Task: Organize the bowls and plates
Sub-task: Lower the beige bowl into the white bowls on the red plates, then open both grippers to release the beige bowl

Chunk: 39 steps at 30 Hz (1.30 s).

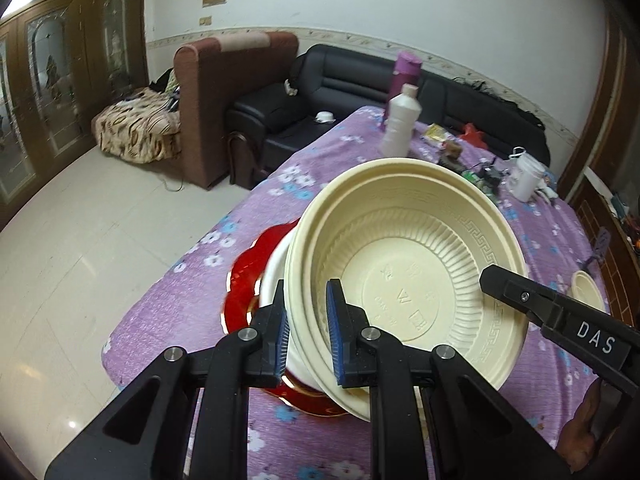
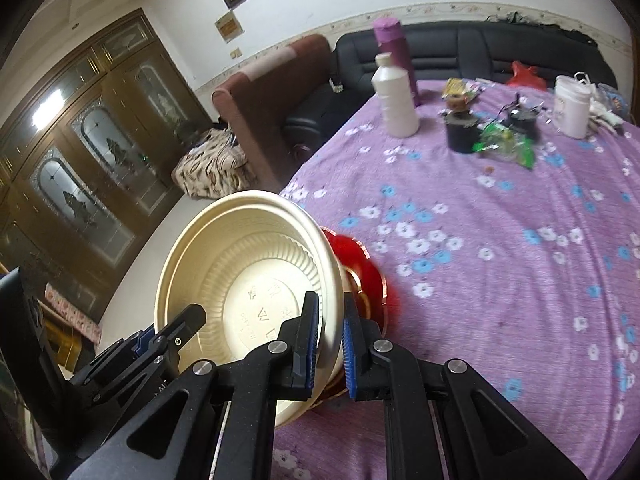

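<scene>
A stack of cream plastic bowls [image 1: 404,256] hangs tilted over the near left corner of the table, with a white bowl [image 1: 274,272] nested under it. My left gripper [image 1: 308,328] is shut on the stack's near rim. My right gripper [image 1: 505,285] pinches the opposite rim. From the right wrist, the same cream bowls [image 2: 244,264] sit in my right gripper [image 2: 330,340], and my left gripper [image 2: 182,326] holds the far edge. A red gold-edged plate [image 1: 242,284] [image 2: 362,258] lies beneath the stack; I cannot tell whether it is lifted. A small cream bowl [image 1: 586,292] rests on the cloth at right.
The table wears a purple flowered cloth [image 2: 500,260]. At its far end stand a white bottle [image 2: 394,96], a purple flask [image 2: 394,40], a black cup [image 2: 462,134], green wrappers [image 2: 508,146] and a white tub [image 2: 572,106]. Behind are a black sofa [image 1: 320,92] and a brown armchair [image 1: 224,80].
</scene>
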### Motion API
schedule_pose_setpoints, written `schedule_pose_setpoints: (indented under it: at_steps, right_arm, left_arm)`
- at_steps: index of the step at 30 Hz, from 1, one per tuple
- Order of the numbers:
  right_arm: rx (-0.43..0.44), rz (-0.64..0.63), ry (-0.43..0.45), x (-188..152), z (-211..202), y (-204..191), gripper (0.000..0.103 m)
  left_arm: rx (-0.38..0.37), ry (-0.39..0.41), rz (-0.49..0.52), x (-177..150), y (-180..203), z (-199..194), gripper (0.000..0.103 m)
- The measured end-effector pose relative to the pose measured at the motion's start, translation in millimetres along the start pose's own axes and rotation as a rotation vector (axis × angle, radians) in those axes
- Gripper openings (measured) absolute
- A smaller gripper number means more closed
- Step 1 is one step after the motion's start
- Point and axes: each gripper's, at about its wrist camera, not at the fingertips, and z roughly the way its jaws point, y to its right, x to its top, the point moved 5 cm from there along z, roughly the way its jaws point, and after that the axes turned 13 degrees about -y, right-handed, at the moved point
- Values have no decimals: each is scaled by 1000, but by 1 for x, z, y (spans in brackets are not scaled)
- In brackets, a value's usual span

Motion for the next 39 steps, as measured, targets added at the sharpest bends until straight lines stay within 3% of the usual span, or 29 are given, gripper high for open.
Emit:
schedule_pose_setpoints:
  at_steps: [15, 23, 25, 26, 28, 30, 32, 35, 39]
  right_arm:
    - [-20, -12, -88, -4, 43, -1, 10]
    - [-27, -8, -97, -7, 49, -2, 14]
    - [-25, 0, -93, -7, 48, -1, 16]
    - [-19, 5, -91, -7, 47, -1, 21]
    - [-7, 14, -86, -7, 44, 0, 33]
    - [-1, 21, -75, -7, 41, 1, 48]
    - [9, 26, -65, -7, 38, 1, 55]
    - [6, 42, -40, -7, 32, 2, 74]
    - [45, 74, -6, -6, 19, 6, 78]
  left_arm:
    - [39, -97, -12, -9, -16, 36, 15]
    - [23, -133, -40, -13, -20, 40, 15]
    - [30, -125, -47, -13, -21, 38, 22]
    - [36, -124, -55, -13, -22, 37, 26]
    - [37, -115, -77, -13, -27, 34, 49]
    - [33, -97, -94, -13, -30, 30, 56]
    - [35, -85, -100, -13, -32, 27, 59]
    - [40, -78, -101, -11, -31, 23, 59]
    - [42, -65, -111, -11, -32, 18, 64]
